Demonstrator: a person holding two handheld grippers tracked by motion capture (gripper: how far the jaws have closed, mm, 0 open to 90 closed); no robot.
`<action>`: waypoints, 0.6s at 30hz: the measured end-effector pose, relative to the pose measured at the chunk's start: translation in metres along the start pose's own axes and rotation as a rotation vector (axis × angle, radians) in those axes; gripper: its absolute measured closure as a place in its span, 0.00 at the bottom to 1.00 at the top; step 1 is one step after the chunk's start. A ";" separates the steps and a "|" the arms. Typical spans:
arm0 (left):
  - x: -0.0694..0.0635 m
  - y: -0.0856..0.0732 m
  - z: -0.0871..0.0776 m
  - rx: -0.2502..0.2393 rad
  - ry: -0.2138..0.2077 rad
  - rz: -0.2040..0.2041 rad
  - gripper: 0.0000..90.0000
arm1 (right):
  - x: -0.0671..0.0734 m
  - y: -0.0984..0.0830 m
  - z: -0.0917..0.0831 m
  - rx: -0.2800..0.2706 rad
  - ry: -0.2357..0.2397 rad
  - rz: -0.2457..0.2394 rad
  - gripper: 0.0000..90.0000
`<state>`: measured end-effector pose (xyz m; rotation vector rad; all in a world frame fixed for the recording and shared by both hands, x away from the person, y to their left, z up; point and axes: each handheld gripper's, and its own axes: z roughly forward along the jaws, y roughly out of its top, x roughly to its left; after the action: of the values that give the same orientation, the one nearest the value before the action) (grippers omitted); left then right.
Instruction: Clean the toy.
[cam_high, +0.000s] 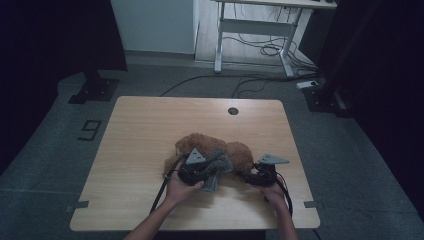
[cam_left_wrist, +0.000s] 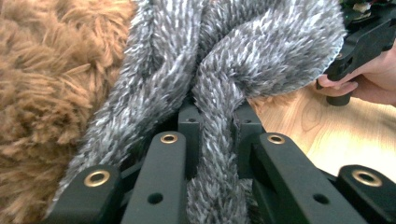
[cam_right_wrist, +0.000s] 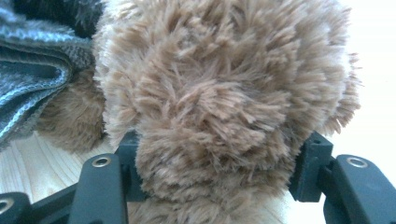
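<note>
Left gripper: jaws nearly together, pinching a strand of grey knitted scarf between the pads. The strand runs from between the jaws up toward 12 o'clock in the left gripper view, where it folds over itself against brown fur. Judged purpose: a tight pinch on thin fabric lets the scarf be drawn around the toy.

Right gripper: jaws about half open, clamped on a thick lobe of the brown plush toy, one pad at each side of the fur. Judged purpose: pinning the toy so it stays put while the scarf is pulled.

High view: toy lies near the centre of the wooden table, at 12 o'clock from both hands; scarf sits on the toy's near edge, by the left gripper. A cable hole lies farther off at 12 o'clock.
</note>
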<state>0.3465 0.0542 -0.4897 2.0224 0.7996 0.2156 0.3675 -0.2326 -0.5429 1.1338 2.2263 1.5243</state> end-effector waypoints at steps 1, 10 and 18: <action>-0.003 0.003 0.000 0.000 0.003 0.011 0.86 | 0.000 0.000 0.000 -0.001 0.001 0.000 0.42; -0.039 0.042 0.032 -0.008 -0.021 0.111 0.86 | 0.001 0.000 0.000 -0.005 -0.004 0.001 0.42; -0.042 0.035 0.046 0.019 -0.014 0.136 0.86 | -0.001 -0.002 -0.001 0.006 -0.005 0.012 0.43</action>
<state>0.3501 -0.0164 -0.4804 2.0958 0.6586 0.2718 0.3672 -0.2340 -0.5443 1.1540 2.2266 1.5190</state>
